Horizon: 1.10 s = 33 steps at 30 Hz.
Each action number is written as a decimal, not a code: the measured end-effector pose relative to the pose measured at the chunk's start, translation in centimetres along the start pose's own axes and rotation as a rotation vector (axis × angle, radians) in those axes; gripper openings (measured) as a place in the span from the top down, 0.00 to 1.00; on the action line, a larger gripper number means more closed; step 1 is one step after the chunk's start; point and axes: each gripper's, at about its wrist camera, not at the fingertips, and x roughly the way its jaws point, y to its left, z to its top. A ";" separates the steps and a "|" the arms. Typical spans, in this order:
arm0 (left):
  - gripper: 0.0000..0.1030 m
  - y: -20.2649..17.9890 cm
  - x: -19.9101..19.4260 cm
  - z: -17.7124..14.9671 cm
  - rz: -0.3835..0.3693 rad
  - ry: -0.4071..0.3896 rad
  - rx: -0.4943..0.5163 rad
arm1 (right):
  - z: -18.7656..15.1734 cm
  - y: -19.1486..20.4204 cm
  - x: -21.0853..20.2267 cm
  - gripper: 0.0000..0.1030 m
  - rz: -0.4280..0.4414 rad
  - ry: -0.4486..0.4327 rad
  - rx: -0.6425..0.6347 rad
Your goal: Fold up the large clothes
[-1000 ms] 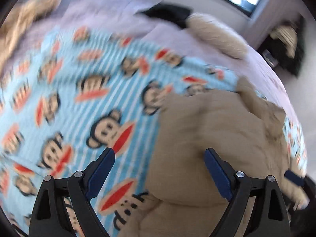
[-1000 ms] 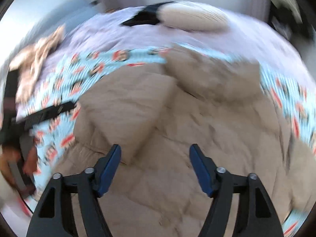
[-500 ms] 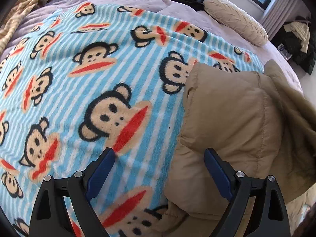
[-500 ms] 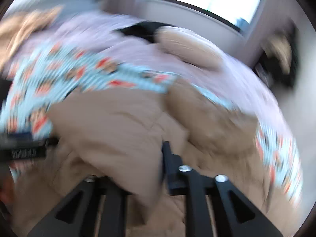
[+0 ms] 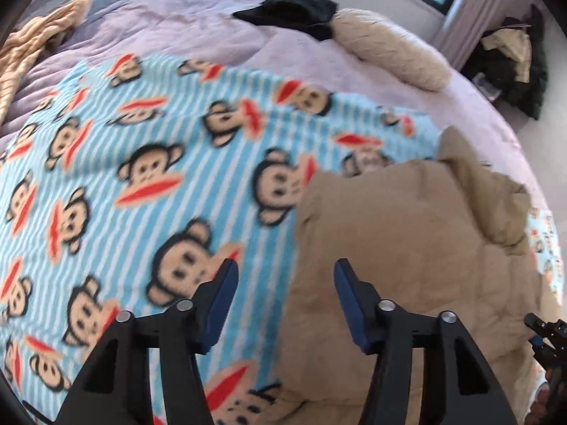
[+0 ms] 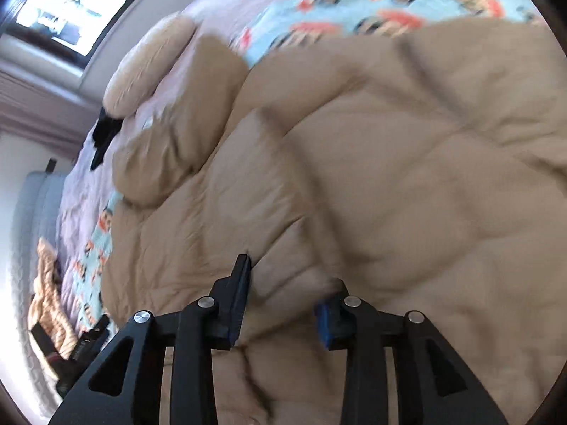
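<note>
Tan padded jacket [image 6: 372,163]: fold between my opening right claw [image 6: 283,294]; left claw [image 5: 283,301], closing, empty beside it. Risk: fold slips free.

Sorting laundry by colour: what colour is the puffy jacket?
Tan, a plain beige; the puffy jacket shows best in the right wrist view.

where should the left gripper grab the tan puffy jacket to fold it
Take the tan jacket by its raised left edge, coming in from the monkey blanket side. That thick edge stands clear of the blanket. The left gripper, jaws closing, already straddles it lower down.
</note>
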 end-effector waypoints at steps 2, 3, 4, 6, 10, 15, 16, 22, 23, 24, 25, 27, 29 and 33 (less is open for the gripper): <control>0.44 -1.2 0.0 0.4 -0.028 -0.005 0.030 | 0.5 0.3 -2.0 0.66 -0.035 -0.073 -0.045; 0.44 -2.3 0.4 0.4 -0.036 -0.001 0.059 | 0.6 0.7 -2.9 0.74 -0.043 -0.104 -0.078; 0.44 -3.1 0.6 0.3 -0.033 0.005 0.074 | 0.9 1.5 -3.6 0.78 -0.051 -0.135 -0.130; 0.44 -5.1 2.2 -0.3 -0.017 0.028 0.113 | 1.2 3.5 -2.9 0.78 -0.055 -0.120 -0.255; 0.43 -6.2 4.4 -1.3 0.044 0.037 0.089 | 1.2 4.4 1.5 0.80 -0.108 0.026 -0.374; 0.36 -5.8 4.4 -1.1 0.062 0.055 0.073 | 1.5 1.7 3.2 0.84 -0.147 0.055 -0.379; 0.36 -5.7 4.0 -1.0 0.071 0.055 0.076 | 1.6 1.4 2.8 0.84 -0.160 0.048 -0.365; 0.36 -6.3 0.7 -2.3 0.077 0.067 0.082 | 2.4 -2.4 -0.9 0.78 -0.070 0.052 -0.205; 0.36 -7.0 -0.1 -2.8 0.079 0.070 0.095 | 2.4 -3.1 -1.5 0.75 -0.052 0.054 -0.176; 0.36 -7.5 -0.6 -3.2 0.077 0.074 0.105 | 2.3 -3.8 -2.2 0.67 -0.037 0.055 -0.146; 0.36 -8.3 -1.2 -3.8 0.073 0.081 0.121 | 2.0 -4.5 -2.6 0.58 -0.026 0.055 -0.123; 0.36 -10.0 -2.2 -4.9 0.061 0.093 0.153 | 1.4 -5.9 -3.6 0.55 0.000 0.050 -0.065; 0.36 -11.7 -2.9 -6.1 0.041 0.110 0.178 | 0.3 -7.6 -4.7 0.54 0.010 0.049 -0.032; 0.36 -15.2 -3.9 -8.1 0.003 0.146 0.226 | -1.0 -10.4 -6.5 0.42 0.034 0.048 0.042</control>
